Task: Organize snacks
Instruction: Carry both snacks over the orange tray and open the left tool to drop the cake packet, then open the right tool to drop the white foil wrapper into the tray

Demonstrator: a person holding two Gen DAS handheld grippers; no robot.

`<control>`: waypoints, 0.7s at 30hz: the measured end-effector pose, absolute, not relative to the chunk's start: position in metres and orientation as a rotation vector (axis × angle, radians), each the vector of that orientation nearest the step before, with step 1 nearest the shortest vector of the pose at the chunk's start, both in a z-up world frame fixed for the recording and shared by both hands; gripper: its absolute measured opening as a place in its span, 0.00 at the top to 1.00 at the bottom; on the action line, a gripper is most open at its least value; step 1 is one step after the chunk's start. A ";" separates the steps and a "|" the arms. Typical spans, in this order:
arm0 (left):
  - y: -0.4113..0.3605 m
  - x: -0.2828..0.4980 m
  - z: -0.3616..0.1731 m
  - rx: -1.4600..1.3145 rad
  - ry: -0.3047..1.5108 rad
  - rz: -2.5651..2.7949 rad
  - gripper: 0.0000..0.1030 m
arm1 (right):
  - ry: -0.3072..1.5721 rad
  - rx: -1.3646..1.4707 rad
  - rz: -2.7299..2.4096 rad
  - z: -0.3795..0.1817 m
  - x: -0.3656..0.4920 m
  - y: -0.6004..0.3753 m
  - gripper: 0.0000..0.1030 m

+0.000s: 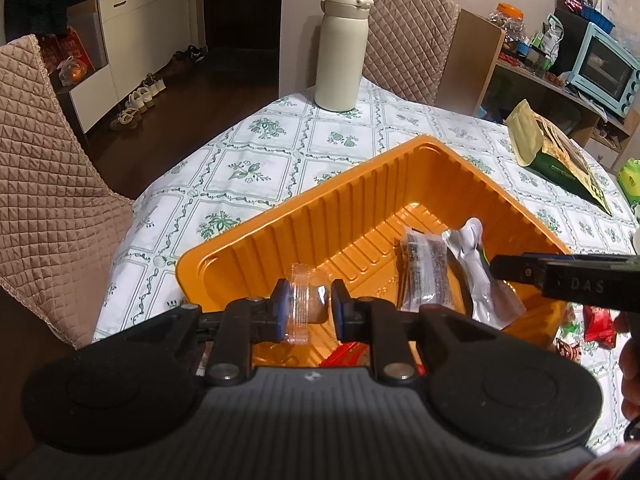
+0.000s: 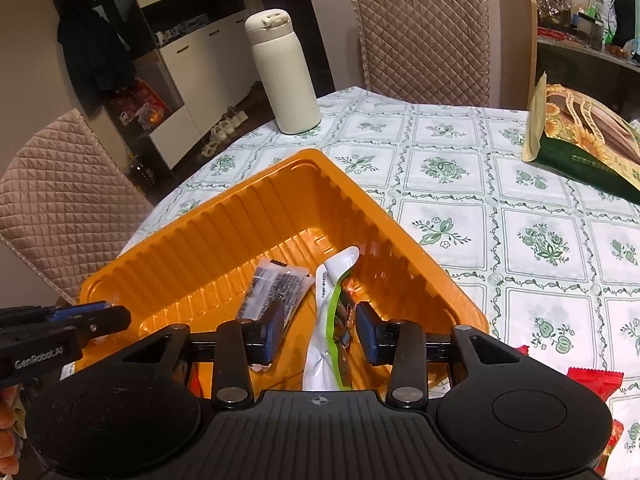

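"GenRobot.AI" on left tool (image 2: 60, 322)

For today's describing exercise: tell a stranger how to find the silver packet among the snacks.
Find the orange tray on the flowered tablecloth. Two packets lie inside. The silver packet is the one with a green stripe, beside the clear packet of dark, speckled snack.

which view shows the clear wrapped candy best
The left wrist view. The clear wrapped candy sits front and centre there, pinched in the left tool over the orange tray. In the right wrist view the candy cannot be made out; only that tool's side shows at the left edge.
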State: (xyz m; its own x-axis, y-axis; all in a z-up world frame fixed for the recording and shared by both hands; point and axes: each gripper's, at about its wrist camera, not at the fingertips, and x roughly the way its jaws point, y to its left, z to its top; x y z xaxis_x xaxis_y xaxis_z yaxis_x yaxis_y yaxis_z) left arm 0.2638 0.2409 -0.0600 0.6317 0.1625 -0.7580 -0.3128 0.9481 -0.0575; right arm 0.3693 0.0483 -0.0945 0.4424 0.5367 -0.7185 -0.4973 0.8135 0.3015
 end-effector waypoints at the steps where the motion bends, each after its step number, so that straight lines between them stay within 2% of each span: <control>1: 0.241 0.265 -0.060 -0.189 0.842 0.277 0.81 | 0.910 0.050 0.644 -0.094 0.368 0.048 0.61; 10: 0.236 0.256 -0.053 -0.168 0.821 0.278 0.71 | 0.892 0.074 0.676 -0.082 0.352 0.041 0.59; 21: 0.211 0.223 -0.034 -0.185 0.794 0.236 0.71 | 0.834 0.098 0.709 -0.058 0.312 0.021 0.51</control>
State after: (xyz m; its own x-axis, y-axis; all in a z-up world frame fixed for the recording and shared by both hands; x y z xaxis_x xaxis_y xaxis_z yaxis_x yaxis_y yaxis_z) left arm 0.2231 0.2113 -0.0342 0.6770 0.1400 -0.7226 -0.2780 0.9577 -0.0749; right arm 0.3119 0.0213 -0.0575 0.4583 0.6116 -0.6449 -0.5381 0.7684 0.3463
